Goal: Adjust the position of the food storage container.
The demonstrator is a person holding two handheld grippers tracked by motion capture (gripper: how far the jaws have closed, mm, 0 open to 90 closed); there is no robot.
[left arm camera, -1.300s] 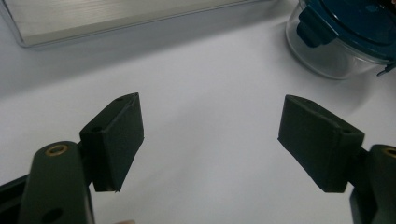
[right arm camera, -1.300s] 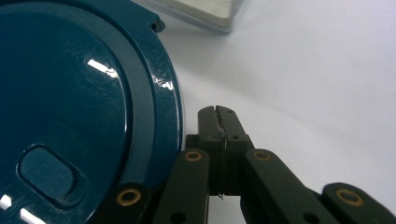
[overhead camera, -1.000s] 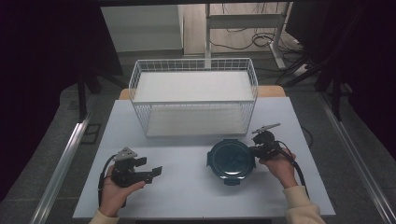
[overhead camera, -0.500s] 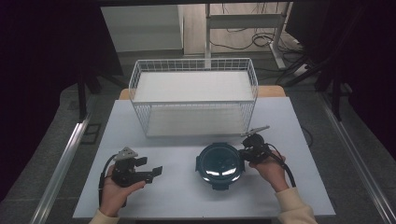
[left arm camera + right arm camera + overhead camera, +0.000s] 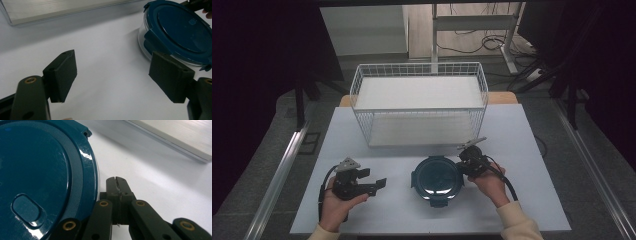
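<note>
A round container with a dark blue lid (image 5: 436, 179) lies flat on the white table, in front of the wire basket. My right gripper (image 5: 461, 168) is shut, its tips resting against the lid's right rim. In the right gripper view the jaws (image 5: 116, 180) meet with no gap beside the lid (image 5: 37, 177); whether anything thin is pinched I cannot tell. My left gripper (image 5: 375, 179) hovers to the container's left, open and holding nothing. In the left gripper view its wide-apart pads (image 5: 63, 75) frame bare table, with the lid (image 5: 180, 30) at upper right.
A white wire basket (image 5: 357, 85) with a pale floor stands at the back of the table (image 5: 522, 200); its base edge shows in both gripper views (image 5: 62, 10) (image 5: 175, 137). Dark floor, a metal rail and cables surround the table.
My right gripper has slid leftward, and the blue-lidded container has shifted left along with it. The left gripper has stayed where it was.
</note>
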